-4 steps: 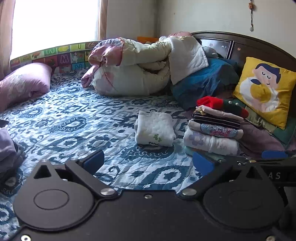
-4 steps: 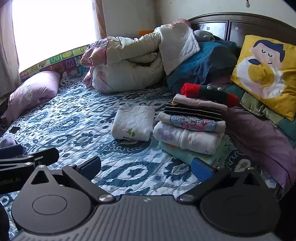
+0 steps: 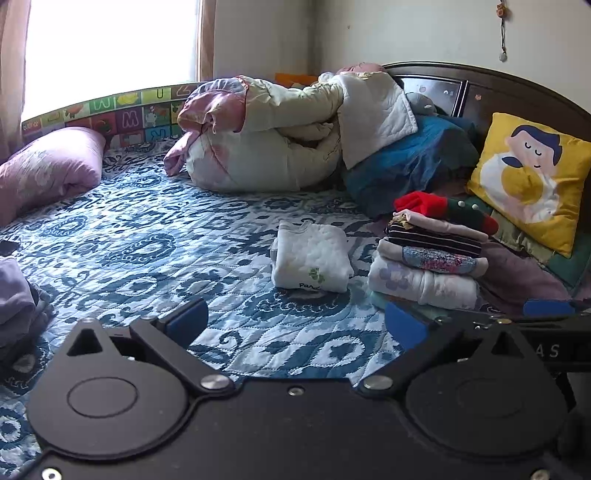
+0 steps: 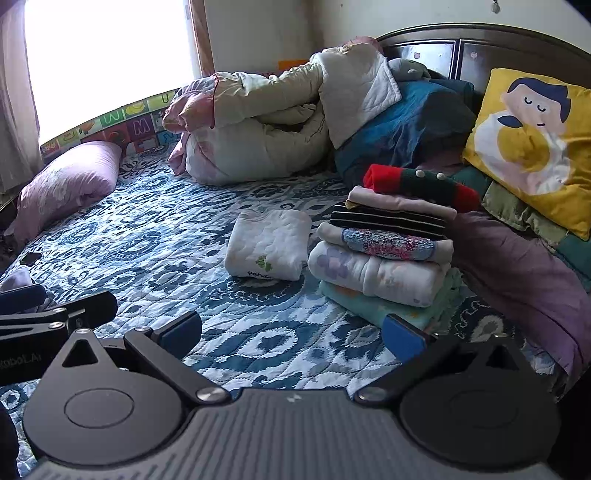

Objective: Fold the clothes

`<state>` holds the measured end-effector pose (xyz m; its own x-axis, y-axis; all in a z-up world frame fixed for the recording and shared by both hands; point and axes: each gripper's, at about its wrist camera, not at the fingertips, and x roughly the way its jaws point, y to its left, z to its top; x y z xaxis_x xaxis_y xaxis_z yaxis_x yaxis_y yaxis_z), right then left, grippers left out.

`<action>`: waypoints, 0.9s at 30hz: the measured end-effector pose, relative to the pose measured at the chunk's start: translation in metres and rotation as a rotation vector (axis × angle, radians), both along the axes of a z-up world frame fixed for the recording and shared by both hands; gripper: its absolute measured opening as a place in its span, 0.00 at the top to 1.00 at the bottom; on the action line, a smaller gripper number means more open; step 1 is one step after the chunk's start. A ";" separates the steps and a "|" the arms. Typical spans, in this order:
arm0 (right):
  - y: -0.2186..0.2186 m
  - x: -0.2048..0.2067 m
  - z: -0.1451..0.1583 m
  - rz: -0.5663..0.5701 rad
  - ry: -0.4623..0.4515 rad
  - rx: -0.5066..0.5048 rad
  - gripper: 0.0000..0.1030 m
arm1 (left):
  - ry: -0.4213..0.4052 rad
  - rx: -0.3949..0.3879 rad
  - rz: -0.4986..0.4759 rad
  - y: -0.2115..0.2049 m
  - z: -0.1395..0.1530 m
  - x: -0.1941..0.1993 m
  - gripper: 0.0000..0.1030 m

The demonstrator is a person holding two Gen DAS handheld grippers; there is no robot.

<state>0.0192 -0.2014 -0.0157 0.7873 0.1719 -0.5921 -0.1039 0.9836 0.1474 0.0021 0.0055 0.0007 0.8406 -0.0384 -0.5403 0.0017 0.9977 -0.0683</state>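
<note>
Black tongs (image 3: 295,325), blue pads (image 3: 186,321)

A bed (image 3: 155,236) fills the room, covered in a blue and white patterned quilt (image 4: 207,229). A bright window (image 3: 110,44) with curtains (image 4: 14,110) washes daylight over its far side. A strip of alphabet play mat (image 3: 122,110) stands along the window edge. The walls (image 3: 424,29) are pale and plain. A dark wooden headboard (image 4: 517,48) curves on the right, with a yellow cushion (image 4: 532,144) leaning against it. A pink pillow (image 3: 48,170) lies at the left, and bundled bedding (image 3: 273,144) is piled at the back.
</note>
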 end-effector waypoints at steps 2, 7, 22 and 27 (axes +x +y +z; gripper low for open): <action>0.000 0.000 0.000 -0.001 -0.001 -0.004 0.00 | -0.003 0.010 0.000 0.002 0.000 0.002 0.00; -0.002 0.003 0.000 0.000 0.011 0.005 0.00 | -0.014 0.031 -0.006 -0.004 -0.001 -0.003 0.00; 0.004 0.004 -0.005 0.002 0.016 -0.002 0.00 | -0.002 0.020 -0.011 -0.001 -0.001 0.000 0.00; 0.004 0.005 -0.006 0.003 0.017 -0.003 0.00 | 0.000 0.015 -0.009 0.000 -0.002 0.001 0.00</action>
<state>0.0237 -0.1969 -0.0221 0.7767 0.1727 -0.6057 -0.1046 0.9837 0.1464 0.0033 0.0053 -0.0013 0.8401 -0.0377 -0.5412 0.0107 0.9985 -0.0529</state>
